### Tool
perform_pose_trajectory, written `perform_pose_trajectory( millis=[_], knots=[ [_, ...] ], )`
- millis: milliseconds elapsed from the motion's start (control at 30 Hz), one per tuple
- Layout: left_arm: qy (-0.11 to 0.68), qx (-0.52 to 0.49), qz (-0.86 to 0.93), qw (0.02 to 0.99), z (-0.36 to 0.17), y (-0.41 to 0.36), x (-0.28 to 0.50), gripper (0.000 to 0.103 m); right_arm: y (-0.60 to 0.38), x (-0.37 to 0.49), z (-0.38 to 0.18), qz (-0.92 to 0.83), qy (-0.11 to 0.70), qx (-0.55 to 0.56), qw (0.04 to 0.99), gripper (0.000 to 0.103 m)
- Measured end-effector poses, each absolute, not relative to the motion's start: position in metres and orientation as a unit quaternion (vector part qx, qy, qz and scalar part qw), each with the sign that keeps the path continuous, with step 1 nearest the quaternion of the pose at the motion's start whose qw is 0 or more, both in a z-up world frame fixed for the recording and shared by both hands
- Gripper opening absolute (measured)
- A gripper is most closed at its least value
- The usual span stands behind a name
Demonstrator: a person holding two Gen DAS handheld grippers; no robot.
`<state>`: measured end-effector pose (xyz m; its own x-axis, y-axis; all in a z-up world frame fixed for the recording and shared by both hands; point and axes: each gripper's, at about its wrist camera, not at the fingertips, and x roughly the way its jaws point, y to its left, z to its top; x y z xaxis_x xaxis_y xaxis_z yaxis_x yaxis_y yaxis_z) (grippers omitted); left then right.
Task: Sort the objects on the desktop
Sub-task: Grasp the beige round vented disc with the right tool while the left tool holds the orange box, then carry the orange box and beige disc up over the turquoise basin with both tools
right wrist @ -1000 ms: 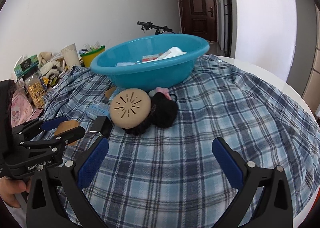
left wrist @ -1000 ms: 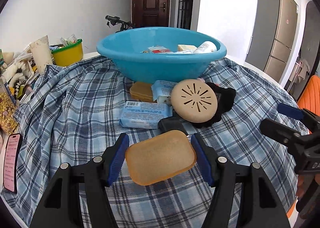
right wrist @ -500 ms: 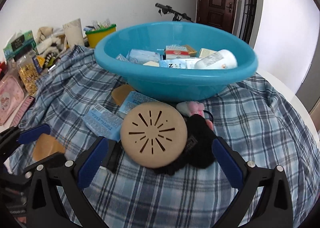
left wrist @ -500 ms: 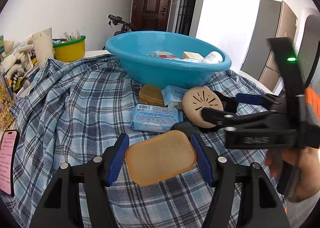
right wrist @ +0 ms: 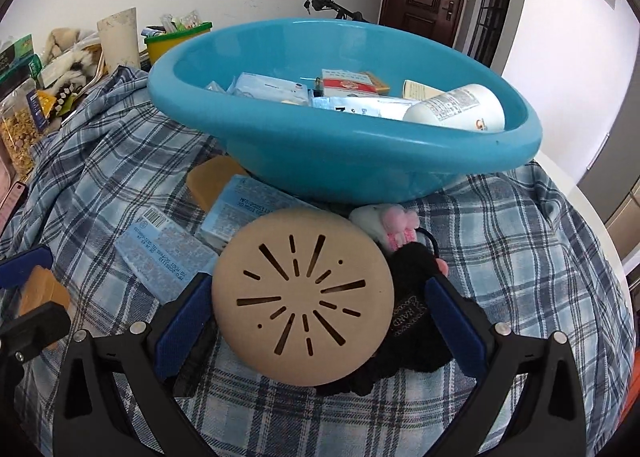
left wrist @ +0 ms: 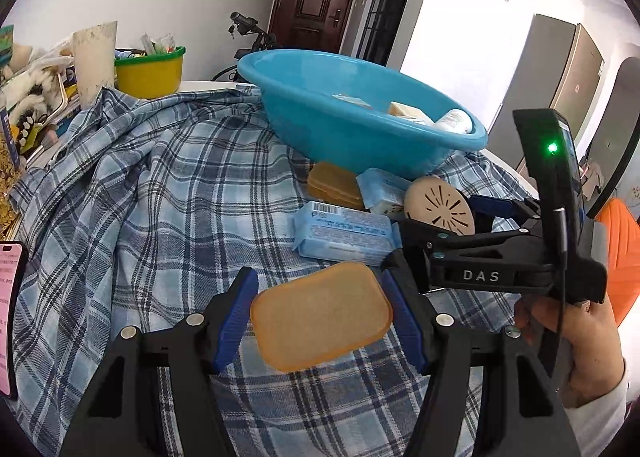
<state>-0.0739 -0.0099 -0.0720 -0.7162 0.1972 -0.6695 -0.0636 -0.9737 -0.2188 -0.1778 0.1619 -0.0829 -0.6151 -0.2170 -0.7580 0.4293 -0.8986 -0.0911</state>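
Left wrist view shows the left gripper (left wrist: 320, 317) clamped on an orange soap-box lid (left wrist: 320, 315), both blue pads pressed against its short ends and the lid held clear of the plaid cloth (left wrist: 160, 217) that covers the table. Beyond it, at the foot of the blue basin (left wrist: 360, 129) near the table's far edge, lie a second orange box (left wrist: 334, 185), a pale blue wipes pack (left wrist: 344, 231) and a smaller blue packet (left wrist: 380, 189), all still outside the basin. In the right wrist view the right gripper (right wrist: 316, 313) stands wide, its pads either side of a round beige slotted disc (right wrist: 304, 297) and apparently not touching it; the disc leans on a black fuzzy item (right wrist: 412, 321) with a pink-and-white plush piece (right wrist: 392, 225) just behind. The basin already holds a white bottle (right wrist: 456, 109), a red-and-white box (right wrist: 348, 87) and several blue packets, so the sorting looks partly done. Judging from this, the lid in the left tongs is yet to be dropped in, the disc is the next likely pick, and the packs, the second box and the fuzzy items remain on the cloth. A yellow tub (left wrist: 148, 73) and clutter along the table's left edge appear untouched.
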Motion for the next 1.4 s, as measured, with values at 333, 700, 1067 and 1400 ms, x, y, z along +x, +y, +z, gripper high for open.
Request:
perform_pose_trajectory(
  millis=[333, 700, 1067, 1400],
  knots=[
    [-0.094, -0.371, 0.921, 0.071, -0.074, -0.013, -0.076, 0.067, 0.169, -0.173, -0.069, -0.894, 0.11, 0.386, 0.199, 0.081],
    [-0.094, -0.371, 0.921, 0.068, -0.076, -0.012, -0.074, 0.067, 0.179, -0.181, -0.074, -0.888, 0.071, 0.395, 0.224, 0.103],
    [-0.102, -0.373, 0.92, 0.068, -0.079, -0.014, -0.075, 0.067, 0.191, -0.176, -0.073, -0.899, 0.077, 0.376, 0.211, 0.075],
    [-0.102, -0.373, 0.92, 0.068, -0.079, -0.016, -0.074, 0.067, 0.202, -0.162, -0.063, -0.904, 0.048, 0.365, 0.218, 0.071]
  ],
)
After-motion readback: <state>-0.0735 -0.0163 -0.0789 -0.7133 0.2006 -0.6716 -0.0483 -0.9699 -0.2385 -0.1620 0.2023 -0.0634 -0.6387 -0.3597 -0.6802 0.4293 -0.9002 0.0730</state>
